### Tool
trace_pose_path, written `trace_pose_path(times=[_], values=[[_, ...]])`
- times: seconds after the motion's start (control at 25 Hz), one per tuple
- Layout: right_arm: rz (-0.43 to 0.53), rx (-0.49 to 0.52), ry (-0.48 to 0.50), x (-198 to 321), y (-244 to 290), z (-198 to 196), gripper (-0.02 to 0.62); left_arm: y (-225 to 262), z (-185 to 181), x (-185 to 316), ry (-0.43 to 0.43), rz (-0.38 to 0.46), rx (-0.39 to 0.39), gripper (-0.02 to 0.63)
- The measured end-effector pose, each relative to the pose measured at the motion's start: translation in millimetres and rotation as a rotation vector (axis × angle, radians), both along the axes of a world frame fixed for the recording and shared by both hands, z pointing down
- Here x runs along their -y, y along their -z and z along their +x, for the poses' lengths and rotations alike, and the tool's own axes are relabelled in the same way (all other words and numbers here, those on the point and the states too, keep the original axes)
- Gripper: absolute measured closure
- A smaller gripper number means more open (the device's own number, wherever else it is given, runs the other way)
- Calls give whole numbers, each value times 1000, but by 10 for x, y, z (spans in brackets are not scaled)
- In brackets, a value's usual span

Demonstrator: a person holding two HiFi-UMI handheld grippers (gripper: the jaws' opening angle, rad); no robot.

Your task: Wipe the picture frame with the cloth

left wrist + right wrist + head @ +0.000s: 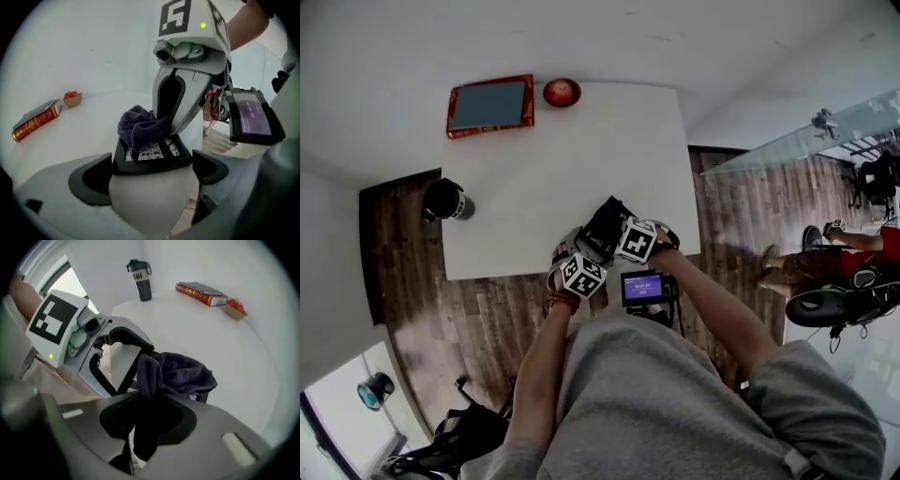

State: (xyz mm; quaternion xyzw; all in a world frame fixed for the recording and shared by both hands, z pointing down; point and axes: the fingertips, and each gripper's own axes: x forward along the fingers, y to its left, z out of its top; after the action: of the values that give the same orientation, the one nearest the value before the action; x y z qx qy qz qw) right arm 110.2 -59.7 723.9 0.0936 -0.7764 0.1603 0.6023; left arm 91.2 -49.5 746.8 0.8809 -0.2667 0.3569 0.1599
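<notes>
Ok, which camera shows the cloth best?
The right gripper view: the dark cloth fills the middle, pinched in the right gripper's jaws. The left gripper view shows the cloth bunched on the picture frame; the head view shows only a dark lump.

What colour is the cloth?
Dark bluish grey; the cloth shows best in the right gripper view.
</notes>
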Motion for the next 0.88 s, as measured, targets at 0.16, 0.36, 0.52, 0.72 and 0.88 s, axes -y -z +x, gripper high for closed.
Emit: trace_pose_path(times=[0.16, 0.36, 0.52, 0.72, 0.88], values=[[-62, 16, 22, -169, 5, -179, 507, 10, 5, -6, 0, 0, 0, 75], [-118, 43, -8, -342, -6, -349, 508, 10, 5, -16, -2, -2, -1, 75], [-96, 15, 31, -317, 30, -346, 506, 15, -3, 3, -1, -1, 2, 75], [-64, 18, 60, -332, 56, -350, 508, 14, 12, -13, -2, -2, 0, 74], [-58, 28, 70, -325, 58, -356, 509, 9, 7, 3, -1, 1, 3, 74]])
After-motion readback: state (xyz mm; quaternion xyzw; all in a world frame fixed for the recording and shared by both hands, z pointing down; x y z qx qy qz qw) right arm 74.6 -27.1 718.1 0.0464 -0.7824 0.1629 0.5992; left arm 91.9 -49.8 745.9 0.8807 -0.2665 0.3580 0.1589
